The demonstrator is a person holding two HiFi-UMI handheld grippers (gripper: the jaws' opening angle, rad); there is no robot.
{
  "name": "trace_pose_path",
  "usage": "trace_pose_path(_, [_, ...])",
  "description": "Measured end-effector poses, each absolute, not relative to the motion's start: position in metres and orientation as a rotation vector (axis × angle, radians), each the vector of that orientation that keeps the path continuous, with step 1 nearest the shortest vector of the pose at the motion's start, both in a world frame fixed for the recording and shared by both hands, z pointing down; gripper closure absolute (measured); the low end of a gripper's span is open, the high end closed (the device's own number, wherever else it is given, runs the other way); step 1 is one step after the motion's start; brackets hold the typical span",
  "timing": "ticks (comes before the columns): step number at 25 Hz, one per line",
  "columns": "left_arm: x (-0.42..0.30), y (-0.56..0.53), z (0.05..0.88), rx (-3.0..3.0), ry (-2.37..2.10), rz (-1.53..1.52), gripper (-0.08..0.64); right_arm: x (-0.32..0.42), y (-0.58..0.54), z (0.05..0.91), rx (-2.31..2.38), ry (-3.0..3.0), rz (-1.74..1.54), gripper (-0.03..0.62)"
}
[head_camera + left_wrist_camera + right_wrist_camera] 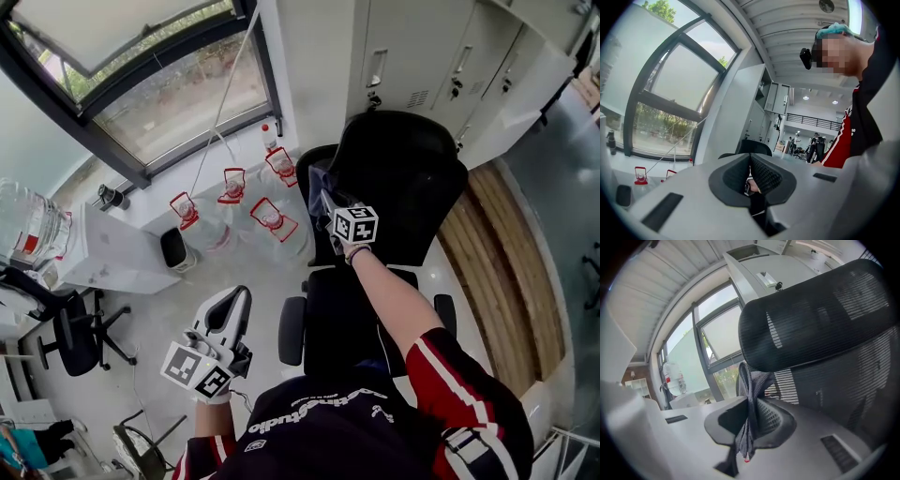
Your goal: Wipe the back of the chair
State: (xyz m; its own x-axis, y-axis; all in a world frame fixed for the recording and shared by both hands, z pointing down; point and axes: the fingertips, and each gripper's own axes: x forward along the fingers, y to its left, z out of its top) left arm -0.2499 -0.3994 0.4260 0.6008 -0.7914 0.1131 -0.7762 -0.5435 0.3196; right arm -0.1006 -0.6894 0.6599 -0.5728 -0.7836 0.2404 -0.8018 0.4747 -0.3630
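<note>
A black mesh office chair (403,178) stands in front of me, its back facing me. My right gripper (333,204) is held up against the left edge of the chair back and is shut on a dark grey cloth (322,186). In the right gripper view the cloth (751,390) sticks up between the jaws, just below the curved headrest part of the chair (815,319). My left gripper (232,305) hangs low at the left, away from the chair, its jaws together with nothing in them (751,180).
Several large water jugs (272,220) with red handles stand on the floor left of the chair, under the window (169,84). Grey lockers (441,56) are behind the chair. A second black chair (80,337) sits at far left, and a wooden floor strip (497,253) runs at the right.
</note>
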Motion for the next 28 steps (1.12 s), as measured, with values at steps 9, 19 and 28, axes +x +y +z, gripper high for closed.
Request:
trace_pose_path(9, [-0.232, -0.406, 0.428, 2.527, -1.216, -0.036, 0.535, -0.045, -0.69, 0.67, 1.526, -2.6, 0.679, 0.538])
trace_pose_path(19, [-0.198, -0.41, 0.433, 2.557, -1.141, -0.006, 0.535, 0.049, -0.69, 0.679, 1.676, -2.502, 0.656, 0.537])
trace_pose_path(28, [-0.173, -0.415, 0.448, 2.555, -1.087, 0.031, 0.535, 0.142, -0.686, 0.682, 1.827, -2.404, 0.623, 0.537])
